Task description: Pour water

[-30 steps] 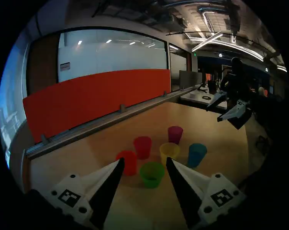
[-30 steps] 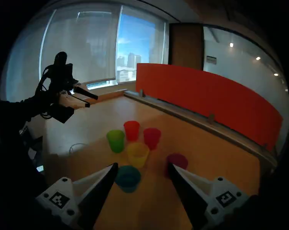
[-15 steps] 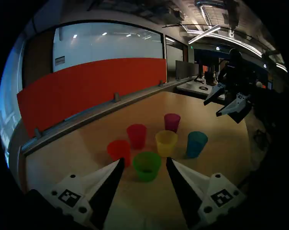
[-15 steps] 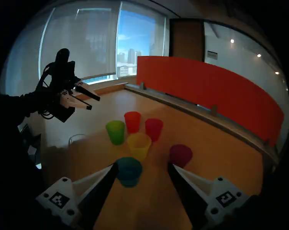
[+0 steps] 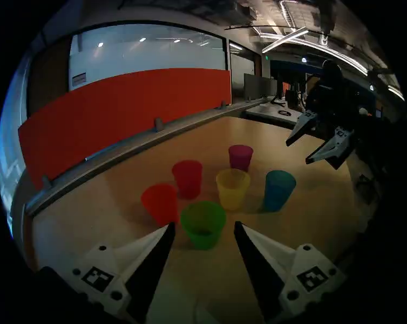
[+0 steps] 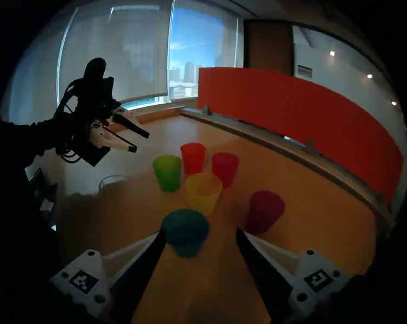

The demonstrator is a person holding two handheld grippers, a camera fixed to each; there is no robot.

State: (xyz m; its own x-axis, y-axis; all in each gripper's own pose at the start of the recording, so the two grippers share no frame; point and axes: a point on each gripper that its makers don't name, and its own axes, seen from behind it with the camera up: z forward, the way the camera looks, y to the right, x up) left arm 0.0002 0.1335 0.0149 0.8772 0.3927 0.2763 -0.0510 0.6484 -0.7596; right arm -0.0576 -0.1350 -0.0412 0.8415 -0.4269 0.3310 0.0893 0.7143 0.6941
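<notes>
Several coloured plastic cups stand upright in a cluster on the wooden table. In the left gripper view my left gripper is open, and the green cup sits just ahead, between its fingertips. Behind it stand the orange cup, red cup, yellow cup, teal cup and magenta cup. The right gripper hangs open at far right. In the right gripper view my right gripper is open, with the teal cup between its fingertips. The left gripper hovers open at left.
A red partition with a metal rail runs along the table's far edge. Large windows lie beyond the table in the right gripper view. A faint ring mark sits on the tabletop near the green cup. A person's dark sleeve holds the left gripper.
Both grippers have moved closer to the cups. The green cup now sits nearer the left fingertips and the teal cup nearer the right fingertips. No cup has moved.
</notes>
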